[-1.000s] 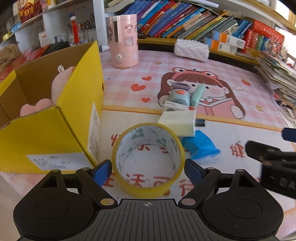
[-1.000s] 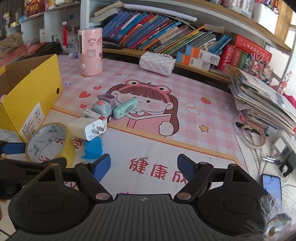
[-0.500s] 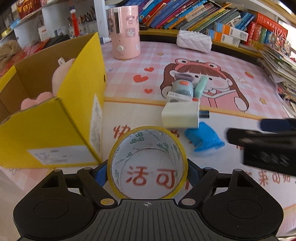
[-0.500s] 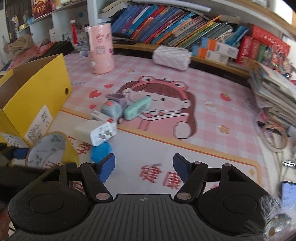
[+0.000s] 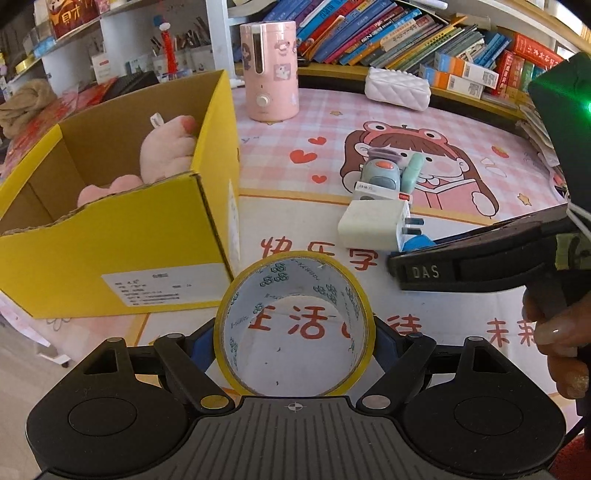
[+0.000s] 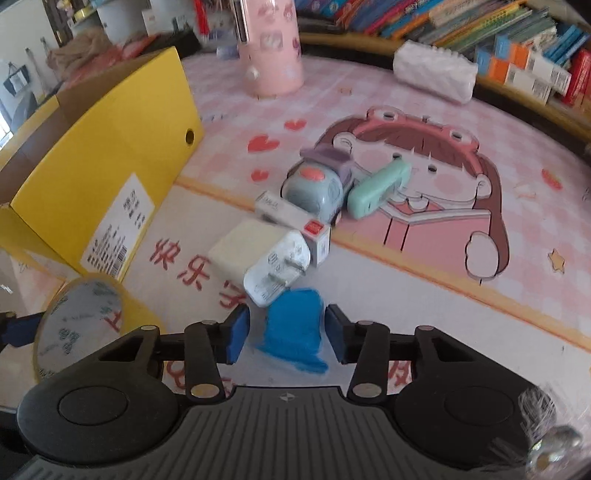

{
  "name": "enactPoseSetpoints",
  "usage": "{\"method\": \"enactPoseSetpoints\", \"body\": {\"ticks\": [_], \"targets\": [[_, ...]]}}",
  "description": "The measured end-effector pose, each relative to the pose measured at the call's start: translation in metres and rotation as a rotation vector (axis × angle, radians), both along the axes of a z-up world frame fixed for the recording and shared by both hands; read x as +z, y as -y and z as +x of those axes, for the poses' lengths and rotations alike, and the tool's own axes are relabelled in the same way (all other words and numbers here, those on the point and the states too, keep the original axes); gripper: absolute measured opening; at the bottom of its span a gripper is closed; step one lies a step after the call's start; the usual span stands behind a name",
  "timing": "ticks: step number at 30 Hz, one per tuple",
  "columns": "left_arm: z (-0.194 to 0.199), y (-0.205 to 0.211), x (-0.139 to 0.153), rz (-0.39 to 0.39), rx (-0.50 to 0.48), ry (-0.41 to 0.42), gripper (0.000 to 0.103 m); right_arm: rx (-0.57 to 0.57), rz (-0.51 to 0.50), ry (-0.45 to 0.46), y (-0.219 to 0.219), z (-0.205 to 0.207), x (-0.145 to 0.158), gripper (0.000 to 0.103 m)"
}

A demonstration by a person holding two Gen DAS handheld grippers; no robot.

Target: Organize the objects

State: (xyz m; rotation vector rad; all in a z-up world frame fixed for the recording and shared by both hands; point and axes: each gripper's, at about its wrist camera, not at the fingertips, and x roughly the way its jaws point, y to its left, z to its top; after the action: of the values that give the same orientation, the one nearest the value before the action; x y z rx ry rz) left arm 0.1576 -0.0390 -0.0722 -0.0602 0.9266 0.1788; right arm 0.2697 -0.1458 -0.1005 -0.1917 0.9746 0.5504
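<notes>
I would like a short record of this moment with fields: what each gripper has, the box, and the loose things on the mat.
left gripper: shut on the tape roll
right gripper: fingers have just been closing, blue object between them, gaps still visible
yellow box: open, pink plush toy inside
loose on mat: white charger, toy truck, mint green object

On the side of the right gripper [image 5: 417, 271] we read "DAS" in pale capitals. The table mat [image 5: 461, 332] carries large red Chinese characters, among them 快乐 and 活. The white label [image 5: 146, 286] on the yellow box [image 5: 110, 240] and the book spines [image 5: 369, 33] bear print too small for us to read.
</notes>
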Motion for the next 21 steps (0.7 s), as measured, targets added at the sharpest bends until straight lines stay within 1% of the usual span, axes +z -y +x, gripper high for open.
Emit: {"method": "enactPoseSetpoints", "body": {"ticks": [1,4,7,11,17,21], "targets": [[-0.001,0.000,0.000,-0.001,0.000,0.003,0.083,0.005,-0.006,0.003,0.000,-0.001,0.000,0.029],[-0.002,0.002,0.002,-0.007,-0.012,0.014,0.083,-0.015,-0.006,0.003,0.006,-0.006,0.001,0.028],[-0.003,0.004,0.004,-0.015,-0.031,0.030,0.083,-0.057,-0.013,0.028,0.017,-0.011,0.005,0.028],[-0.007,0.007,0.007,-0.029,-0.056,0.054,0.083,-0.125,-0.003,0.077,0.032,-0.022,0.017,0.028],[-0.020,0.008,0.016,-0.044,-0.102,0.100,0.083,-0.211,0.013,0.121,0.046,-0.051,0.034,0.028],[-0.035,0.002,0.021,-0.054,-0.126,0.126,0.083,-0.240,0.015,0.144,0.045,-0.073,0.039,0.028]]}}
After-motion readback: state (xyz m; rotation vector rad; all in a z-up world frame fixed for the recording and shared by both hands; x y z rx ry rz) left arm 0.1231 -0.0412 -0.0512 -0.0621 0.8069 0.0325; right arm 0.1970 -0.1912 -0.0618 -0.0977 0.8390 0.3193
